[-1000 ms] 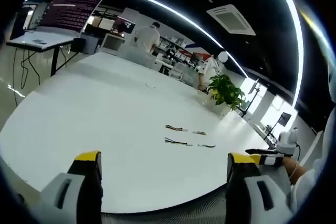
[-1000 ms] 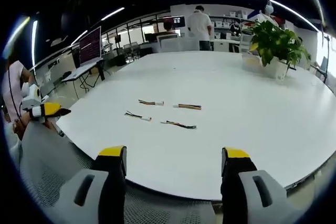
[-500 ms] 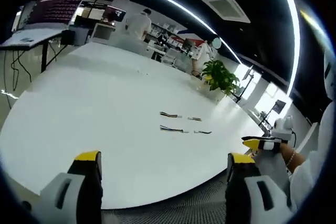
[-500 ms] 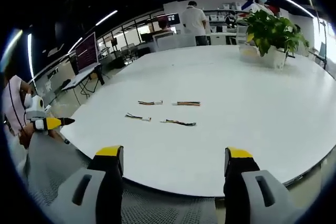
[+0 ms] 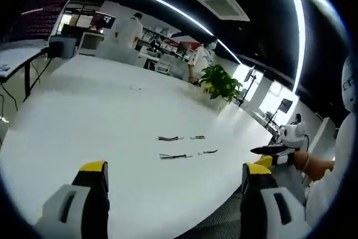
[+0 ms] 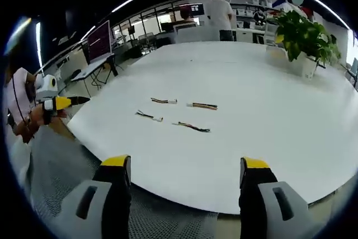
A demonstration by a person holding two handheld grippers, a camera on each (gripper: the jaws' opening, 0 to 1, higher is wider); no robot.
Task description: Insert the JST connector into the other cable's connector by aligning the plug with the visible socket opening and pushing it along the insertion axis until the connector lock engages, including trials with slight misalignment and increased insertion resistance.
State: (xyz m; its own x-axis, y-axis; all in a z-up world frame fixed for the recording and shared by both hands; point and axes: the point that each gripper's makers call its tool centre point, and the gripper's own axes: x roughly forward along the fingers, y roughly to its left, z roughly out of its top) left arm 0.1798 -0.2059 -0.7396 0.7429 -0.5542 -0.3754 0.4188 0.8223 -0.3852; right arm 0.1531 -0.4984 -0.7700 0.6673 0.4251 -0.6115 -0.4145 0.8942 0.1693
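While cables (image 6: 177, 113) lie untouched on table (image 6: 268, 104), both grippers' jaws spread wide, holding nothing.

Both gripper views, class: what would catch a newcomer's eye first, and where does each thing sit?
The big white table dominates both views, bare except for four short cables lying loose in a small cluster near its near edge. Each gripper, left and right, hangs open with yellow-tipped jaws, short of the cables. A leafy potted plant stands at the table's far side, with people at desks beyond.
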